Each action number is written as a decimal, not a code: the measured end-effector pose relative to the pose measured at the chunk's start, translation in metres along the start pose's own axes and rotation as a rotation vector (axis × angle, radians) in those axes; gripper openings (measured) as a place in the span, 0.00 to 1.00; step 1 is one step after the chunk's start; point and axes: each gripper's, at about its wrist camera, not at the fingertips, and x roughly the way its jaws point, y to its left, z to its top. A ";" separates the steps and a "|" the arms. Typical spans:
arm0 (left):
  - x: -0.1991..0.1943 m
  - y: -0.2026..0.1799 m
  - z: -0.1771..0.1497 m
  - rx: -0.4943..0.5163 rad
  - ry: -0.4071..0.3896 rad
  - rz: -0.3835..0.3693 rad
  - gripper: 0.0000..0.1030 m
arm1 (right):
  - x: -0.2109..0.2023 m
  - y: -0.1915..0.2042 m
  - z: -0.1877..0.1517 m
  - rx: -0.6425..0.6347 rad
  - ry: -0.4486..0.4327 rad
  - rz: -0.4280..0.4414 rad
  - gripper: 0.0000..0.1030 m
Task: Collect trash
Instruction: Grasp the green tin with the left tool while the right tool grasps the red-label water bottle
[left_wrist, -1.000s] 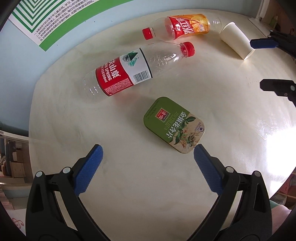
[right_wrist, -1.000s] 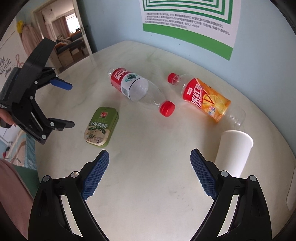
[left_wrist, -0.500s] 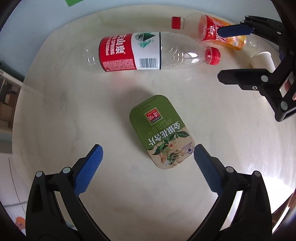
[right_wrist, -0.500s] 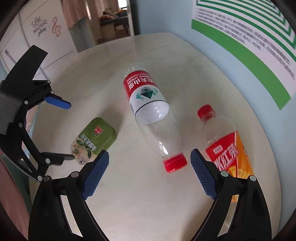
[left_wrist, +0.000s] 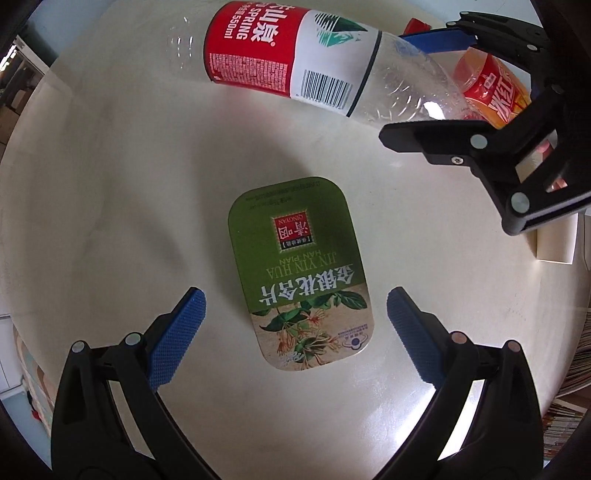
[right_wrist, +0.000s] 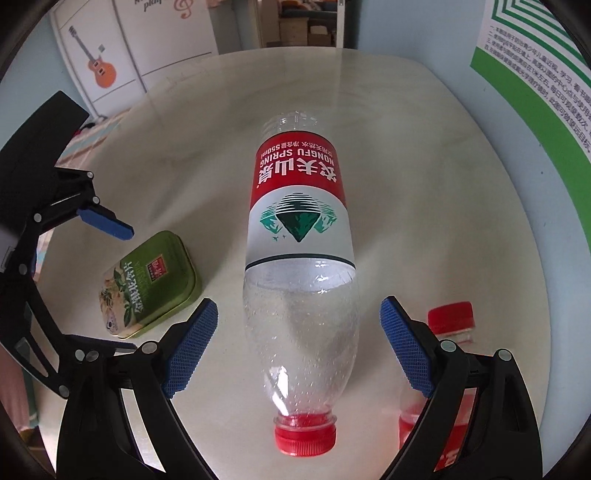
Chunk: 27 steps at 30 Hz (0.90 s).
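On the round table (left_wrist: 92, 192), both grippers have closed in, spread wide: left gripper (left_wrist: 295, 325) straddling the green tin (left_wrist: 295, 273), right gripper (right_wrist: 297, 332) around the water bottle (right_wrist: 299, 266), neither grasped yet.

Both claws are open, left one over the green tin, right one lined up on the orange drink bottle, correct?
Not quite. The right claw straddles the clear water bottle, per the right wrist view; the orange drink bottle lies beside it. The left claw over the green tin is right.
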 end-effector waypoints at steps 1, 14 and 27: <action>0.003 0.000 -0.001 -0.006 0.006 0.004 0.93 | 0.005 -0.002 0.002 -0.007 0.006 0.011 0.86; 0.012 -0.005 -0.003 -0.071 -0.002 0.064 0.95 | 0.036 -0.022 0.033 -0.081 0.025 0.031 0.86; 0.010 0.000 -0.020 -0.101 -0.036 0.045 0.92 | 0.059 -0.030 0.059 -0.082 0.030 0.036 0.83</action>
